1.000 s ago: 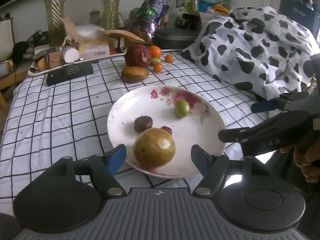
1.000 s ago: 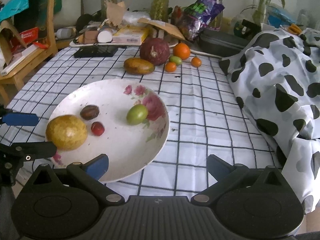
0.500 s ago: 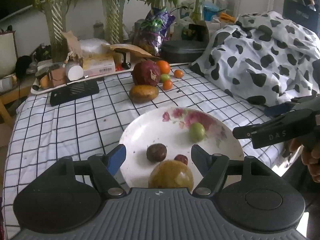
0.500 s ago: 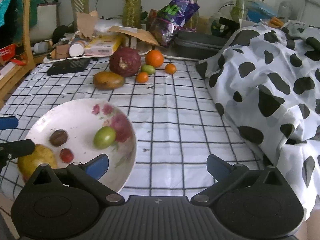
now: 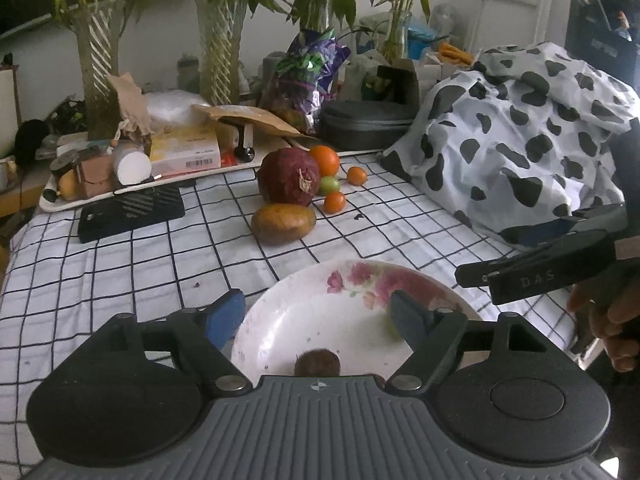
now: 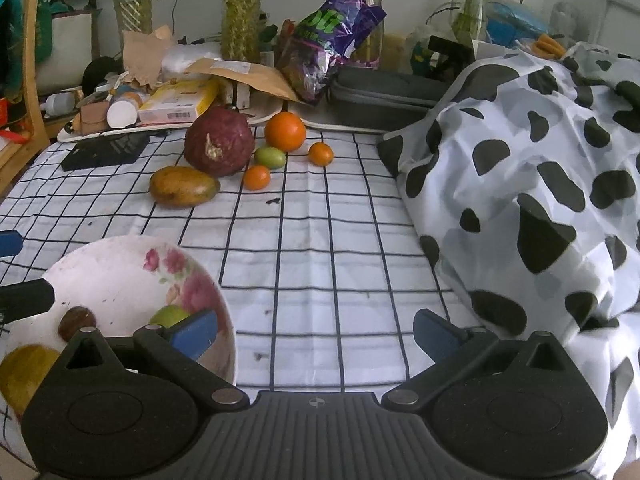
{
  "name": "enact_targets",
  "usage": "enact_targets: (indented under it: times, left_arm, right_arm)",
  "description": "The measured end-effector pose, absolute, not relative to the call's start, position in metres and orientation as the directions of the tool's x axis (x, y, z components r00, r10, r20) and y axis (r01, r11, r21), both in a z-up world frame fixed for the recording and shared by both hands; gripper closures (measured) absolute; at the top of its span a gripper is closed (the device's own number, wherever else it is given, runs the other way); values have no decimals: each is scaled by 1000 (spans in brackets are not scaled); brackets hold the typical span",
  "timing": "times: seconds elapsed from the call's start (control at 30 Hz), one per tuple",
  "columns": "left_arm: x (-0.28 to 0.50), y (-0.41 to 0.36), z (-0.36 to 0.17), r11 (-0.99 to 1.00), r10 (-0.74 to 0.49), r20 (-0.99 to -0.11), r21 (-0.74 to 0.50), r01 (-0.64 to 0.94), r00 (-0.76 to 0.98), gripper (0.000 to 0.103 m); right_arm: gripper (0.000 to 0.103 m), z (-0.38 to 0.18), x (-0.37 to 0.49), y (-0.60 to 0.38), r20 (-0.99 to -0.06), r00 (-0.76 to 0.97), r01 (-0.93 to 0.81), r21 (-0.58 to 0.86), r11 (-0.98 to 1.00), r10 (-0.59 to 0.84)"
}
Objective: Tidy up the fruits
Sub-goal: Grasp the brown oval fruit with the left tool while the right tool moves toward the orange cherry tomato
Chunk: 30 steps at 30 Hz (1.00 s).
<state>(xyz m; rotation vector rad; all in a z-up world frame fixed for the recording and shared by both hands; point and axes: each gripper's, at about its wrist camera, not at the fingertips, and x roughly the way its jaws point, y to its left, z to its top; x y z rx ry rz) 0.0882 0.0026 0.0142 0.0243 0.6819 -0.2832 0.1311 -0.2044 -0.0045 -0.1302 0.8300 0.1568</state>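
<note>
1. We see the left hand-held gripper point(image 5: 318, 316) with its blue pads spread; they have just been opening further, and nothing is pinched between them. It hangs over the near half of the floral plate point(image 5: 320, 312).
2. Between its pads, low in the left wrist view, lies one small brown fruit point(image 5: 317, 362) on the plate, untouched by either pad.
3. The right hand-held gripper point(image 6: 316, 334) also stands spread and empty, over bare checked cloth point(image 6: 320, 248) just right of the plate; its left pad overlaps the plate's rim in the right wrist view.
4. From the right wrist view we count three fruits on the plate: the brown one, one green fruit point(image 6: 170, 315) partly hidden by the pad, and one large yellow fruit point(image 6: 24, 368) at the frame's edge.
5. Well beyond both hand-held grippers, at the far side of the surface, lies a cluster of six: one big dark-red fruit point(image 6: 219, 146), one mango point(image 6: 184, 186), one large orange point(image 6: 285, 132), two small oranges point(image 6: 256, 177), and one green fruit touching the dark-red one.
6. A cow-print cloth point(image 6: 520, 184) is heaped to the right of the surface.
</note>
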Motion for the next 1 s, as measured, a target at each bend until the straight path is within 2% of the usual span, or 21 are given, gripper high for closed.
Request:
enact_targets:
  times: [0.27, 0.53, 1.0]
  left_arm:
    - [127, 6, 6, 950, -270, -629, -52, 307, 729, 25]
    - [173, 18, -3, 937, -317, -633, -93, 337, 706, 25]
    - [237, 20, -33, 895, -330, -666, 5, 446, 669, 26]
  right_arm:
    - [0, -9, 159, -199, -749, 658, -200, -74, 977, 78]
    - [0, -15, 187, -190, -753, 654, -230, -105, 968, 74]
    - [0, -22, 236, -184, -761, 646, -253, -136, 958, 62]
